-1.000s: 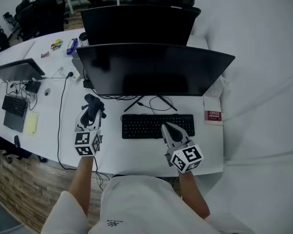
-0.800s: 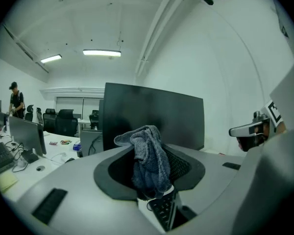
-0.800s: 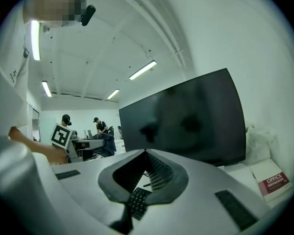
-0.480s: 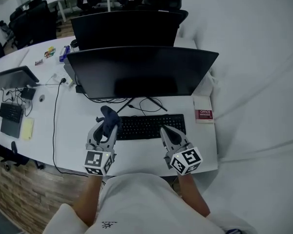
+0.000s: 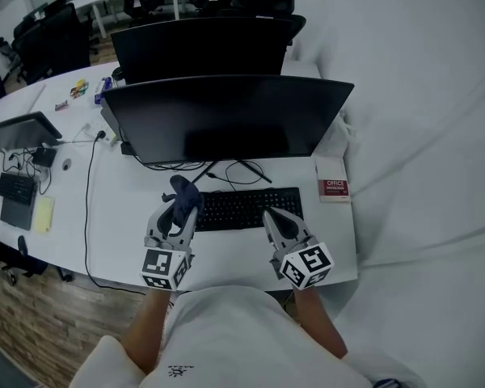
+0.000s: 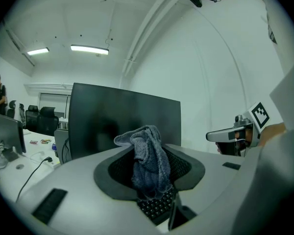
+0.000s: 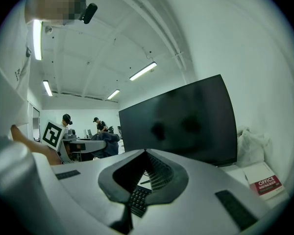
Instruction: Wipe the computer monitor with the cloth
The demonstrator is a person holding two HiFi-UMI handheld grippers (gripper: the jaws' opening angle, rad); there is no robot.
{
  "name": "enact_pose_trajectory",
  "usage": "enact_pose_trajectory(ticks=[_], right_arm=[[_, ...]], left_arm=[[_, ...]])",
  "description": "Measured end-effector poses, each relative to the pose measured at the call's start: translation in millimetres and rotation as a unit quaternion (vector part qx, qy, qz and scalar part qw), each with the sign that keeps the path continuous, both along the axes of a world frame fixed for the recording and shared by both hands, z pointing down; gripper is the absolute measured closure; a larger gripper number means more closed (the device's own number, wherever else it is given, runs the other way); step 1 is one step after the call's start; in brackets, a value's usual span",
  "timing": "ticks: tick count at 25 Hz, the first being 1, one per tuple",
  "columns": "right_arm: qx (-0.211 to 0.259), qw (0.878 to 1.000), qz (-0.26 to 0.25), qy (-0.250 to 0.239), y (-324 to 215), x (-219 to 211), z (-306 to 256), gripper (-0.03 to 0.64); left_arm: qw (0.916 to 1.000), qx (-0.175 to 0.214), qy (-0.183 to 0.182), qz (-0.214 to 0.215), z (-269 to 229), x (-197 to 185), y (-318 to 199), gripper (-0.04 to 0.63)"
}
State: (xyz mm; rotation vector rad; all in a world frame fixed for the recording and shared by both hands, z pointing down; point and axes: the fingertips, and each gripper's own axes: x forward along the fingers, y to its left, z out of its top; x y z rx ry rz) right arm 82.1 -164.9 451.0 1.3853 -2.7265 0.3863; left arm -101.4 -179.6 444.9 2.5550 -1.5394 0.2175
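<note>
The dark monitor (image 5: 226, 120) stands on the white desk (image 5: 121, 217) with its screen off, and it fills the back of the left gripper view (image 6: 122, 119) and the right gripper view (image 7: 181, 121). My left gripper (image 5: 178, 204) is shut on a bunched grey-blue cloth (image 5: 183, 194), which sticks up between its jaws (image 6: 148, 158). It hovers over the left end of the black keyboard (image 5: 246, 207), short of the screen. My right gripper (image 5: 272, 215) is shut with nothing in it, above the keyboard's right part.
A second monitor (image 5: 202, 43) stands behind the first. A red and white box (image 5: 333, 189) lies at the right of the desk. Cables (image 5: 87, 200) run over the left side, where a tablet (image 5: 16, 129) and small items lie. The desk's front edge is close to my body.
My left gripper has carried the cloth rightward and forward, from left of the keyboard to over its left end. The right gripper has barely moved. My head has shifted, so the monitor sits further left.
</note>
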Motion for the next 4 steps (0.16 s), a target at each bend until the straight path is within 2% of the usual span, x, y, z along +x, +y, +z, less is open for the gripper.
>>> enact_pose_trajectory(ticks=[4], right_arm=[[-0.002, 1.0, 0.002, -0.002, 1.3, 6.4, 1.1, 0.598]], left_arm=[[1.0, 0.001, -0.001, 0.006, -1.5, 8.8, 0.7, 0.44]])
